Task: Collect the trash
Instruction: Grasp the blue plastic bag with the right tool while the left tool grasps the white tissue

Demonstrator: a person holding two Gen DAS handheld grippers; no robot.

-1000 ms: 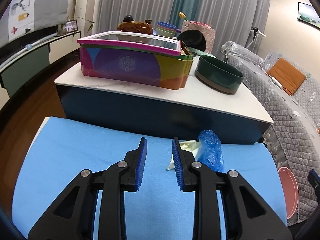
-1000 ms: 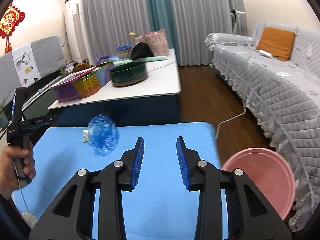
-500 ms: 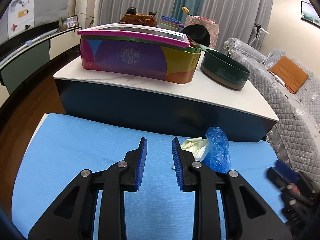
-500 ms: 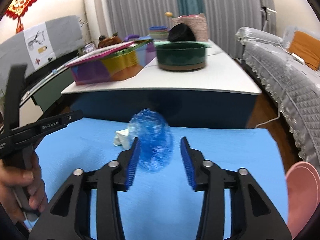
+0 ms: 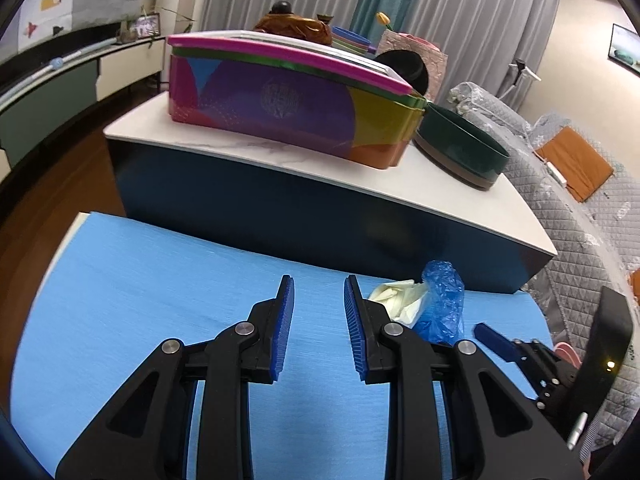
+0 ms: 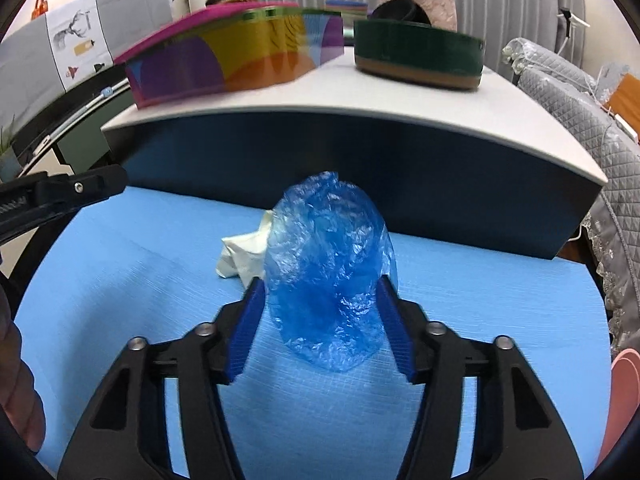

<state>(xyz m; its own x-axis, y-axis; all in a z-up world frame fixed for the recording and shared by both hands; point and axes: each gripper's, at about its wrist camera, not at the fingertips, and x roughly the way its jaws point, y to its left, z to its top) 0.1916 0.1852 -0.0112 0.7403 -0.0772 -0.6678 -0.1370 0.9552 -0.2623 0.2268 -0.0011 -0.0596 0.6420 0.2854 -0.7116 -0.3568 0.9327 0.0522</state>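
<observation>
Two pieces of trash lie on the blue mat (image 6: pixel 120 280): one crumpled blue plastic bag (image 6: pixel 330 268) and one cream-white glove (image 6: pixel 244 254) (partly hidden behind the bag). The white table (image 5: pixel 280 152) holds one multicoloured box (image 5: pixel 280 108) and one dark green bowl (image 5: pixel 460 148). One pink basin (image 6: pixel 624 396) shows at the edge.

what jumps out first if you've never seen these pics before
The crumpled blue plastic bag standing on the blue mat, right between the open fingers of the right gripper. Next, the bright multicoloured box on the white table behind, with a dark green bowl beside it.
</observation>
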